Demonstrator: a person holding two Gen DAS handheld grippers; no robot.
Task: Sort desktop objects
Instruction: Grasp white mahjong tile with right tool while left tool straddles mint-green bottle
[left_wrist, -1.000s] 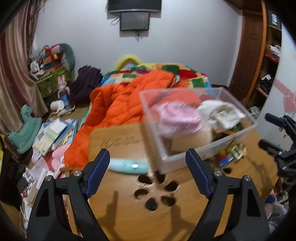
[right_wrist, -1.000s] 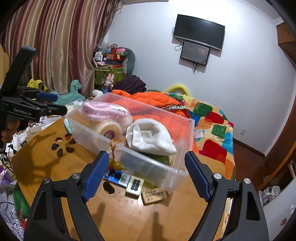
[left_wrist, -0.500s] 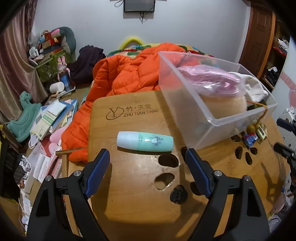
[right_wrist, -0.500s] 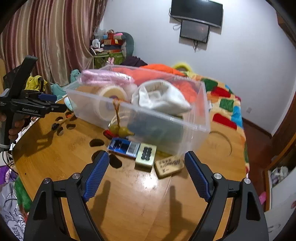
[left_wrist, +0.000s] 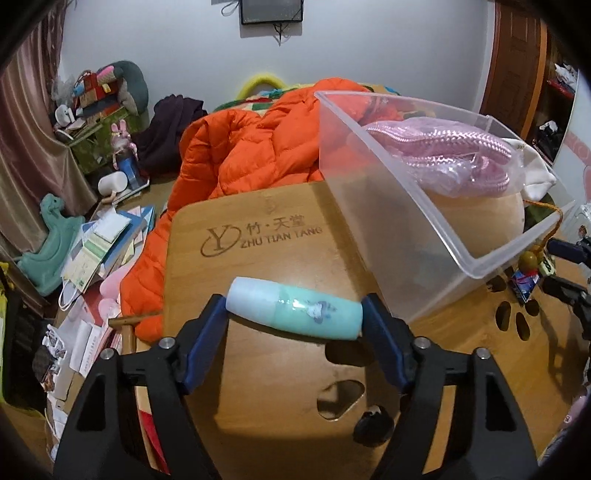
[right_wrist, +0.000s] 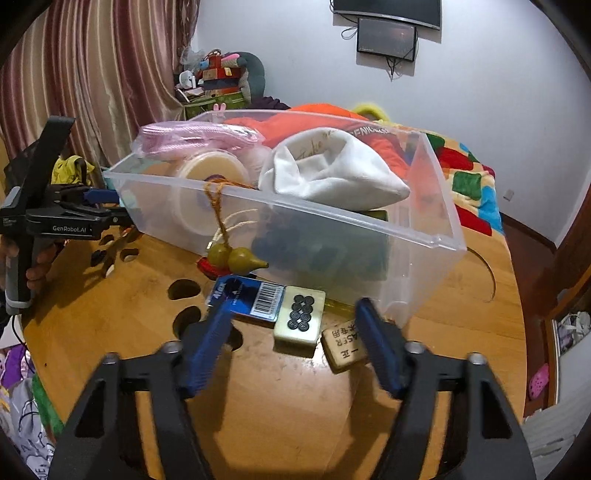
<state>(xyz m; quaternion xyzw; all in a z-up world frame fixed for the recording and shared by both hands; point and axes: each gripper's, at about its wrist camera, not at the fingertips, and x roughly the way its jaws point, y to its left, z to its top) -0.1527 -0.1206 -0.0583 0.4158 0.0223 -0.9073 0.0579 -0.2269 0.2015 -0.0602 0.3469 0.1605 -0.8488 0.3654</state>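
Observation:
A mint-green bottle (left_wrist: 295, 314) with a white cap lies on its side on the bamboo table (left_wrist: 258, 398). My left gripper (left_wrist: 293, 306) is closing on it, and its pads meet both ends. My right gripper (right_wrist: 291, 310) is closing too, low over a mahjong tile (right_wrist: 300, 321) and a wooden tag (right_wrist: 341, 349). Neither pad presses on the tile, and its left finger hangs over a blue card (right_wrist: 247, 295). A gourd charm (right_wrist: 236, 260) hangs from the clear plastic bin (right_wrist: 406, 280), which holds pink rope (right_wrist: 195, 136), a tape roll (right_wrist: 210, 173) and a white cloth (right_wrist: 332, 173).
The bin (left_wrist: 369, 206) stands just right of the bottle. The table has cut-out holes (left_wrist: 340, 402). An orange jacket (left_wrist: 251, 155) lies past the far edge, with books and toys on the floor (left_wrist: 103, 243) to the left. A hand holds the left gripper (right_wrist: 118, 208).
Both grippers have come down toward the table. The left one now has the bottle between its fingers and has narrowed onto it. The right one has narrowed over the tile.

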